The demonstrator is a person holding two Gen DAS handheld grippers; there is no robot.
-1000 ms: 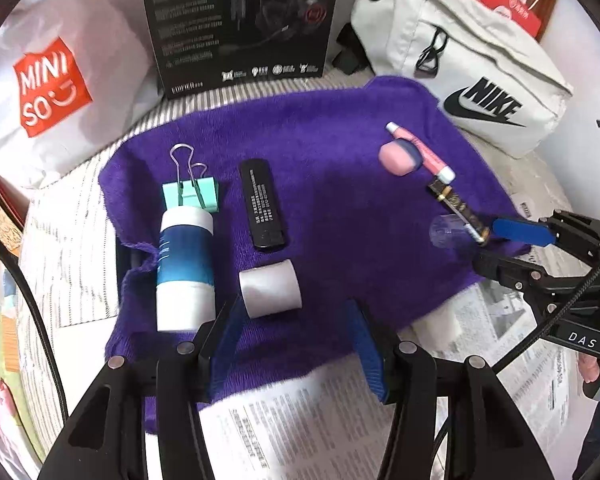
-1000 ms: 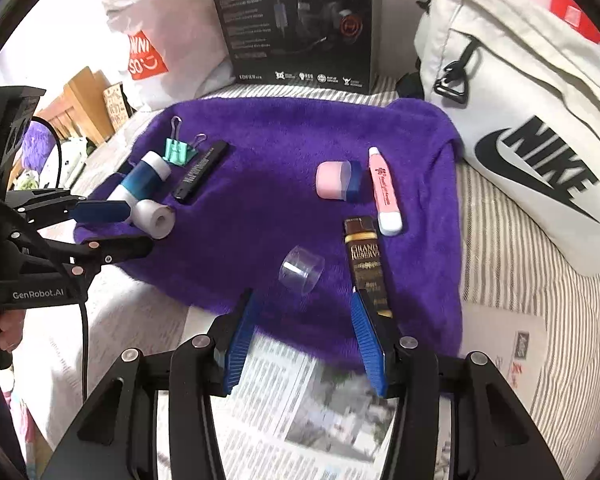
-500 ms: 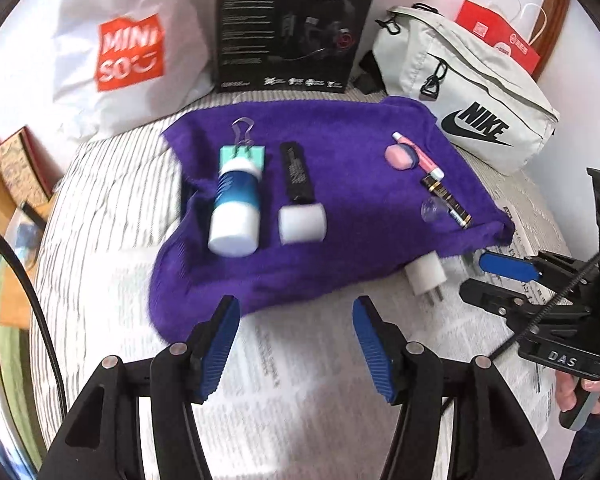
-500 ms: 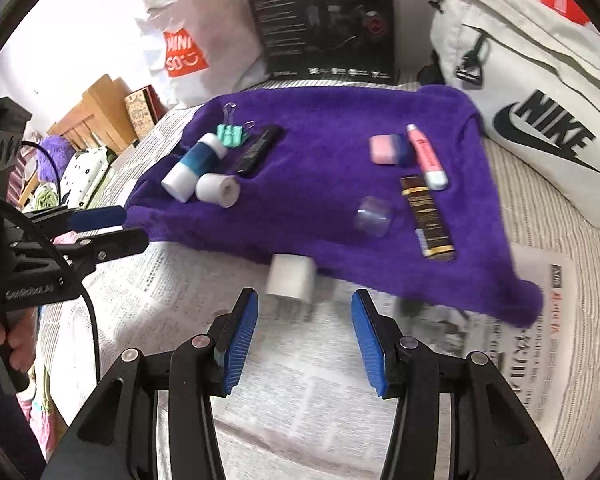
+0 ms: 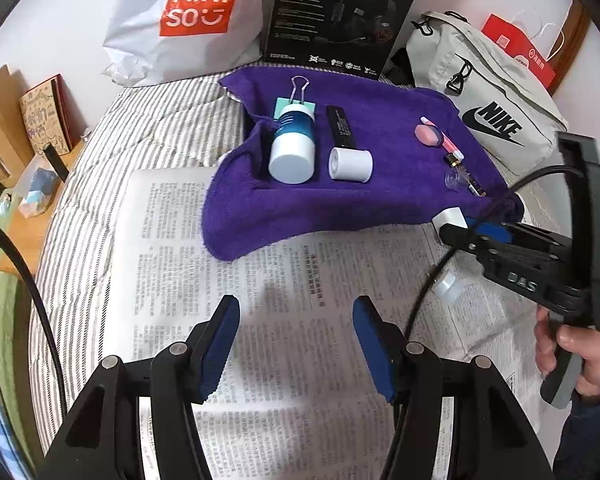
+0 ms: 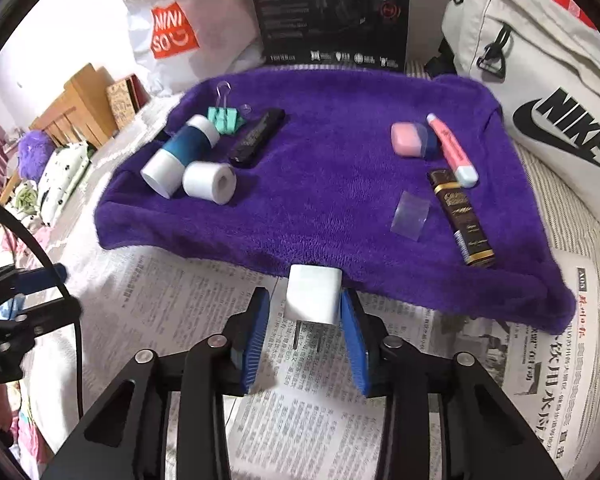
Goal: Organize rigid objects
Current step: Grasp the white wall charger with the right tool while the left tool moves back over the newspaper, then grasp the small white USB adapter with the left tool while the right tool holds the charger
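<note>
1. Your left-wrist view alone shows a small clear cap [image 5: 446, 285] on the newspaper [image 5: 300, 320] under the right tongs [image 5: 460, 227]; your right-wrist view alone shows the prongs of the white charger [image 6: 314, 298].
2. Your left tongs [image 5: 296, 344] stand half open over the newspaper, holding nothing.
3. Your right tongs are closing with the charger between the pads [image 6: 256, 336], at the purple towel's [image 6: 320, 184] near edge, prongs pointing toward you.
4. On the towel: one bottle [image 6: 180, 156], one white roll [image 6: 209, 182], one binder clip [image 6: 224, 118], one black bar [image 6: 256, 140] at left.
</note>
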